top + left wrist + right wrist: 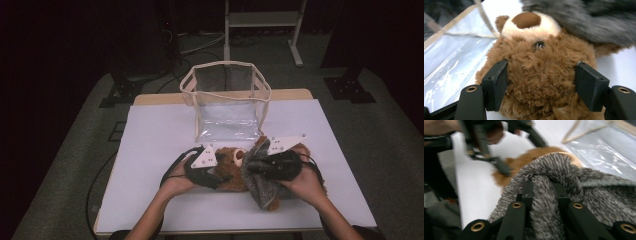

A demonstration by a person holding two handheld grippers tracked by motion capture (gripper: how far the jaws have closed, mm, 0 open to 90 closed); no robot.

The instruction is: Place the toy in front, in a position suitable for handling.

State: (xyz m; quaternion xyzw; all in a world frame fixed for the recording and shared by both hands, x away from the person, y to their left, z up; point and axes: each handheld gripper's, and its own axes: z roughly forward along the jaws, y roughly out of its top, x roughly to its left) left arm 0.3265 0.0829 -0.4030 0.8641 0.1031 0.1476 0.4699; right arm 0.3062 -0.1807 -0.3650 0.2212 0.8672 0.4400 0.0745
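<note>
The person's two forearms enter over the near edge of the worktop [150, 150], which is covered in white and stands on a grey floor in a dark room; a pale frame stands beyond the far edge. The left hand [176, 181] is angled inward toward the middle, and the left gripper [541, 82] has its jaws either side of the brown teddy bear [536, 72], the pads sunk into its fur, clasping its body. The right hand [300, 182] comes in from the right, and the right gripper [544, 192] is clenched on a fold of the grey furry cloth [564, 177] draped over the bear. Bear and cloth lie near the middle of the worktop, toward its near edge. Just behind them, toward the far edge, stands a clear plastic bag [225, 100] with cream trim, open at the top. No readable writing shows.
</note>
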